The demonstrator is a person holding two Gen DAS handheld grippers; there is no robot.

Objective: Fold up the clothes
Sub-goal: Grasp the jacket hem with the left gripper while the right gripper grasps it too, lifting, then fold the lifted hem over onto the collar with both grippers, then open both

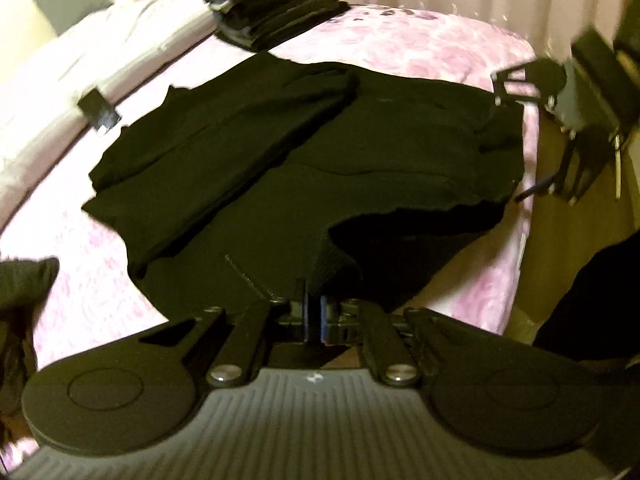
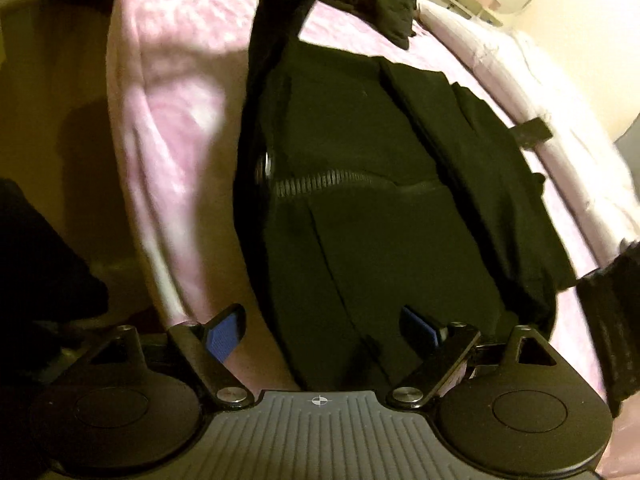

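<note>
A black garment (image 1: 304, 152) lies spread on the pink bedcover (image 1: 420, 44). My left gripper (image 1: 314, 314) is shut on its near ribbed edge, and the cloth rises from the closed fingers. At the garment's far right corner my right gripper (image 1: 500, 88) hovers. In the right wrist view that gripper (image 2: 324, 328) stands open, its blue pads (image 2: 224, 332) apart, with the black garment (image 2: 360, 140) under the gap and untouched. A strip of the cloth (image 2: 280, 20) is pulled up at the far end.
A stack of folded dark clothes (image 1: 272, 4) stands at the back of the bed. A white duvet (image 1: 100, 48) lies along the left with a small black object (image 1: 98, 110) on its edge. Loose dark cloth (image 1: 24, 292) lies near left. The floor (image 2: 60, 100) borders the bed.
</note>
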